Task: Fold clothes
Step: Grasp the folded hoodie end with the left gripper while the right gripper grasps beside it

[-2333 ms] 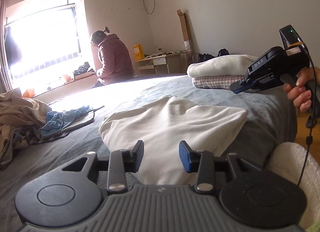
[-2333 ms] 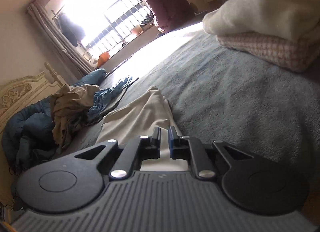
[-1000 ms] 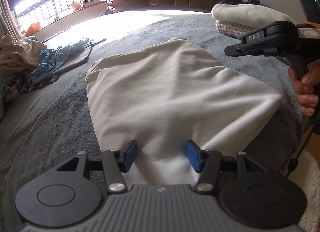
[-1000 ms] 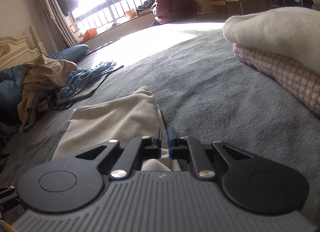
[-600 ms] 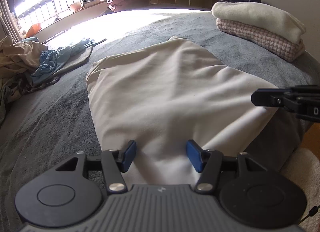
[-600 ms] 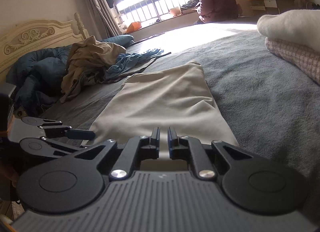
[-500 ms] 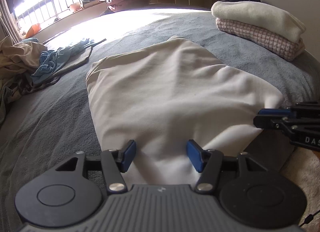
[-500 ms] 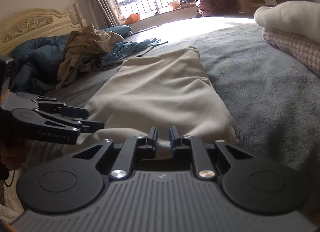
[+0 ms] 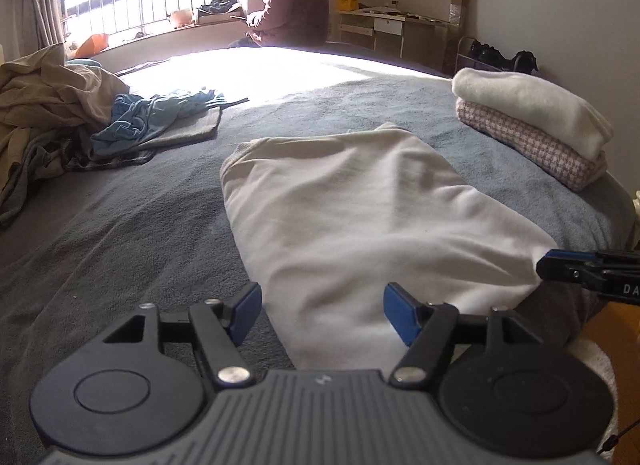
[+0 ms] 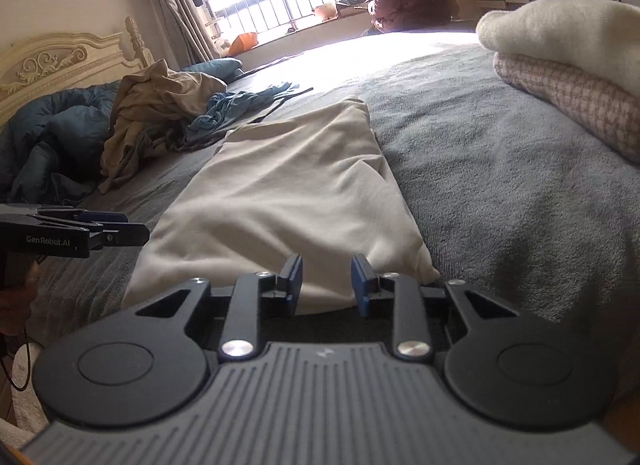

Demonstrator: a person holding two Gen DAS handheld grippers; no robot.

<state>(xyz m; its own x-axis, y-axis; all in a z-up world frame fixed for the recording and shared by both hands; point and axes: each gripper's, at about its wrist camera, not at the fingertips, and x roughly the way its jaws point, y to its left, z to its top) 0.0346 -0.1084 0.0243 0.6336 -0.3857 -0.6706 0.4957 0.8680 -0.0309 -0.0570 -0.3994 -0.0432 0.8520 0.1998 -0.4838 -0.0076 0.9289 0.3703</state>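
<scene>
Lying lengthwise on the grey fleece bed cover (image 9: pixel 132 225): one cream folded cotton garment (image 9: pixel 360 209), its near hem before you. Your left gripper (image 9: pixel 322 307) has just been widening, its jaws apart and empty above that hem. Your right gripper (image 10: pixel 326 279) has just been parting, its jaws a little apart and gripping nothing at the garment's near corner.

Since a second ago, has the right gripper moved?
Yes. The right gripper has dropped from level with the folded stack to the cream garment's near corner; its jaws have just been opening, off the cloth.

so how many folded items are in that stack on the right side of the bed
2: a white fleecy piece on top, and a pink houndstooth piece directly under it, near the bed's right edge. Anything thinner tucked between or beneath them wouldn't show.
</scene>
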